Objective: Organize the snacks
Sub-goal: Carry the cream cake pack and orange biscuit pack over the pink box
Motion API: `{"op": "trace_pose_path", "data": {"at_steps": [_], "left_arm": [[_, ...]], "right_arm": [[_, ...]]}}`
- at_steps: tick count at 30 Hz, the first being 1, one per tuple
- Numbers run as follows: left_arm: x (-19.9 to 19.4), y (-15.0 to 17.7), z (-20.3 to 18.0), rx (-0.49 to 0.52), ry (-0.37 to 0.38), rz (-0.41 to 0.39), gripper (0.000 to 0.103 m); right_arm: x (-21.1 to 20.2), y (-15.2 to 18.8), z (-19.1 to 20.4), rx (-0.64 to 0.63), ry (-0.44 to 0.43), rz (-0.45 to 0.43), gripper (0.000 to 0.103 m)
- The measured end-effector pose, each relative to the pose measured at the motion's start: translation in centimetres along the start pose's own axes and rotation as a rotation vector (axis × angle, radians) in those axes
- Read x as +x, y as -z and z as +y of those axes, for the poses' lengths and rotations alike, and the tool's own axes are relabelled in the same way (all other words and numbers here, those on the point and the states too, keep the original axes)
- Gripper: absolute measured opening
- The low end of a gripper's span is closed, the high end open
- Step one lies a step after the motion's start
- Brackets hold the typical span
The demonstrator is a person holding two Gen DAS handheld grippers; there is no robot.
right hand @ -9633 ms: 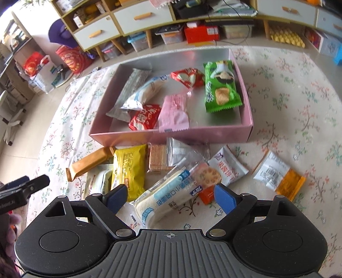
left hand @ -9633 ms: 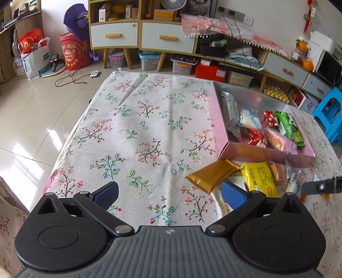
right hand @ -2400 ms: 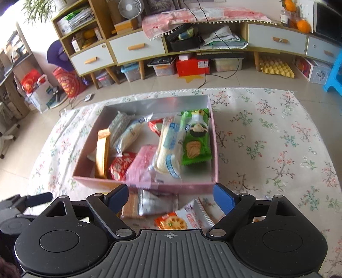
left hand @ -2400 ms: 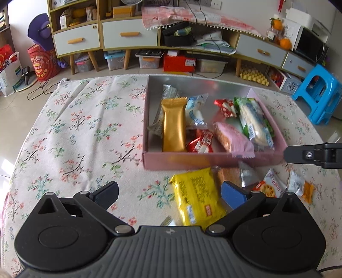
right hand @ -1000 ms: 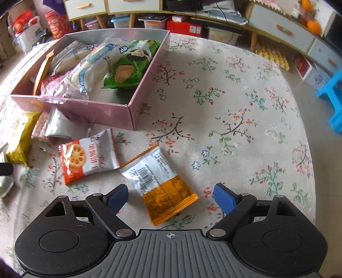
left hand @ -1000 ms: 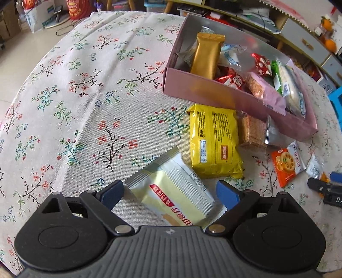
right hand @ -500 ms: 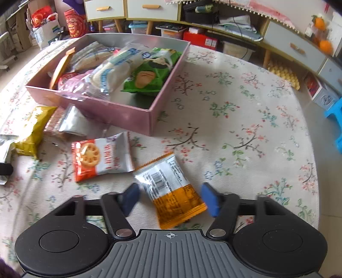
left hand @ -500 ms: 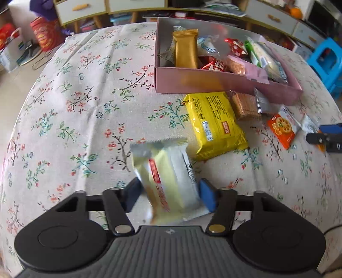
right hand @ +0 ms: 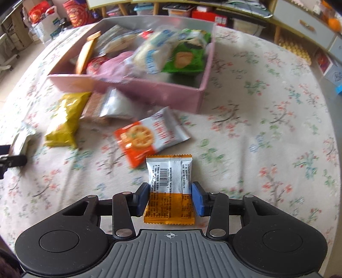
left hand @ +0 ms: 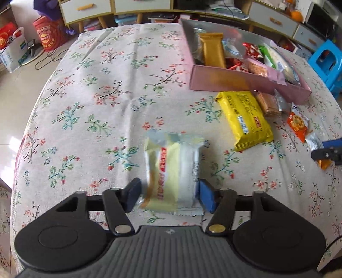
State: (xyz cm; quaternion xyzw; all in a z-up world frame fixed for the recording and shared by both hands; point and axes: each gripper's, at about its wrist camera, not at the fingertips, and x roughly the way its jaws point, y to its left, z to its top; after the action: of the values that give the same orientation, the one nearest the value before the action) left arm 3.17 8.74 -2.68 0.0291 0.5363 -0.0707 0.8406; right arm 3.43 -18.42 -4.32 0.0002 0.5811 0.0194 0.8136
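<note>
- Snacks first: my left gripper (left hand: 170, 197) pinches a pale yellow packet (left hand: 172, 173), jaws easing apart; red writing too blurred to read.
- Right gripper (right hand: 170, 198), still closing, clamps an orange-and-white packet (right hand: 170, 188); barcode shows, print too small.
- Farther off, pink box (right hand: 171, 94) holds blurred packets.

A floral cloth (left hand: 102, 102) is spread over the bench. Beyond the bench's far edge, a blue plastic stool (left hand: 327, 62) is seen on the floor at the right, and a red drum-shaped container (left hand: 49, 35) beside a white shopping bag (left hand: 12, 50) at the left. A low cabinet with white drawers (left hand: 85, 8) is set along the wall.
</note>
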Motion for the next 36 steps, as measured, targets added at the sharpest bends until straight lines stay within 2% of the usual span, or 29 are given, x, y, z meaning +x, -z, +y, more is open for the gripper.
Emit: {"op": "trace_pose_path", "data": {"at_steps": [2,5,7,8,13,16,20,23,36], "left_arm": [[0.2,-0.1,0.1,0.001,0.005,-0.002,0.063],[0.8,-0.1,0.2,0.002,-0.032,0.025,0.082],[0.9,-0.1,0.5,-0.012,-0.034,0.031,0.084],[0.9,-0.1,0.7,-0.022,-0.031,0.033,0.083],[0.9,-0.3,0.9,-0.042,-0.040,0.030,0.079],[0.8,-0.3,1.0,-0.046,-0.045,0.026,0.072],[0.5,-0.6,1.4,-0.061,-0.050,0.018,0.056],[0.6,-0.8,1.6,-0.075,-0.044,0.021,0.055],[-0.7,-1.4,1.1,-0.047,0.008,-0.017,0.054]], "right_arm": [[0.0,0.1,1.1,-0.011,-0.005,0.012,0.046],[0.0,0.2,2.5,-0.037,-0.015,0.021,0.046],[0.0,0.3,3.2,-0.061,-0.010,0.022,0.048],[0.0,0.4,3.5,-0.067,-0.007,0.020,0.051],[0.1,0.5,3.9,-0.076,-0.005,0.010,0.052],[0.3,0.3,3.8,-0.089,-0.007,0.001,0.051],[0.3,0.3,4.0,-0.090,-0.008,-0.003,0.048],[0.2,0.2,3.9,-0.093,-0.007,-0.010,0.041],[-1.0,-0.1,4.1,-0.069,-0.053,-0.042,0.039]]}}
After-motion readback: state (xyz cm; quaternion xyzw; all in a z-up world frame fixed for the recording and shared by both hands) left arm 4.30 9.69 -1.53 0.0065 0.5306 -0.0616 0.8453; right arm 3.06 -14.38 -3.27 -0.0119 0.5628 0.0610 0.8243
